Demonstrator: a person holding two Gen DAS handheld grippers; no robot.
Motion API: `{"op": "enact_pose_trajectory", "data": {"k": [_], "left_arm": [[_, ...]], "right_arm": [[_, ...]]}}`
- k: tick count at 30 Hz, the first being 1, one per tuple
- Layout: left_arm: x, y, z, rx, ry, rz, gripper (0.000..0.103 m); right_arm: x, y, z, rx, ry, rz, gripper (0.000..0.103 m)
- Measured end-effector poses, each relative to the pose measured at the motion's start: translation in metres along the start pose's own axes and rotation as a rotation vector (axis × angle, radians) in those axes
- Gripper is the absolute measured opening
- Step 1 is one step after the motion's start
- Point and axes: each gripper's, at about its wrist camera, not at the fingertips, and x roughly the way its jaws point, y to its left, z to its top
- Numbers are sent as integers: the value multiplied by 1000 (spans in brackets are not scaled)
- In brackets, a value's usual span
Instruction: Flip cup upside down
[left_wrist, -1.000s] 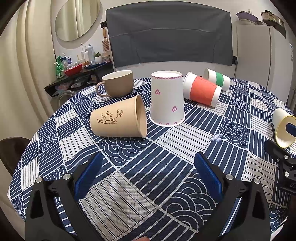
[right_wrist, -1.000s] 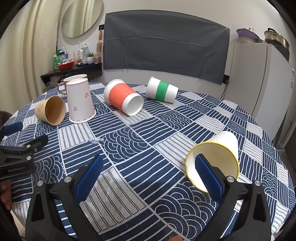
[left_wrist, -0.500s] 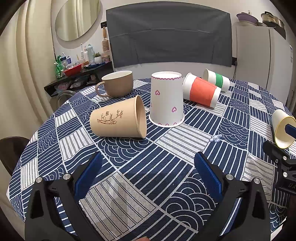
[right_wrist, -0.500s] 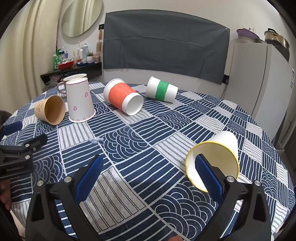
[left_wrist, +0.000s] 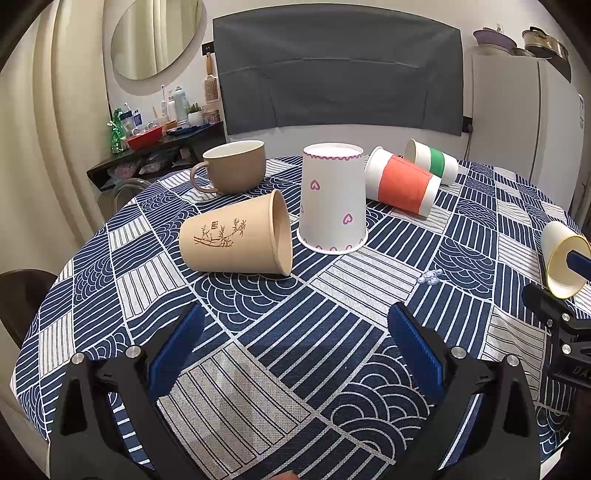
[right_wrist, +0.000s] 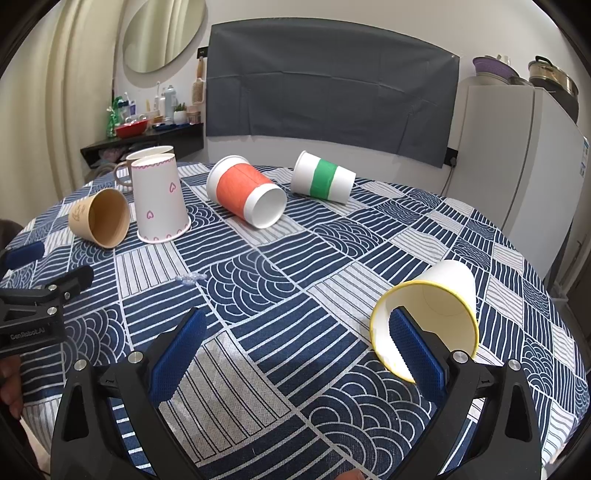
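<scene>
**Both claws wide open, yellow-rimmed cup on its side at your right**

Your left claw (left_wrist: 295, 339) sits at the bottom of the left wrist view with its blue pads spread far apart and nothing between them, hanging over the patterned desk (left_wrist: 258, 387). Your right claw (right_wrist: 295, 343) is just as wide open in the right wrist view and grips nothing.

The yellow-rimmed cup (right_wrist: 436, 306) lies on its side at the lower right of the right wrist view, mouth turned toward the camera. The right-hand pad (right_wrist: 413, 347) of that claw overlaps the cup's mouth in the picture; you cannot tell whether it touches the rim.

In the left wrist view the same cup shows at the right edge of the frame. Across the middle of that frame, the tan cup (left_wrist: 236, 240) with a bamboo print lies on its side, just beside the heart-print cup (left_wrist: 332, 199), which stands mouth down. Right of it the orange-banded cup (left_wrist: 402, 184) and the green-banded cup (left_wrist: 432, 162) both lie on their sides. The brown mug (left_wrist: 236, 171) stands upright at upper left of centre. A small clear scrap (left_wrist: 430, 276) lies on the cloth at centre right.
</scene>
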Motion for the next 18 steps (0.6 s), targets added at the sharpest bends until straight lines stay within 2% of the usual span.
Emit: {"op": "enact_pose_trajectory", "data": {"k": [14,18], "left_arm": [[3,2,0,-6,14,-14,97],[11,6,2,-15,70,-87,97]], "right_arm": [[2,1,-1,0,3,2,95],[2,1,-2,1,8,6,95]]}}
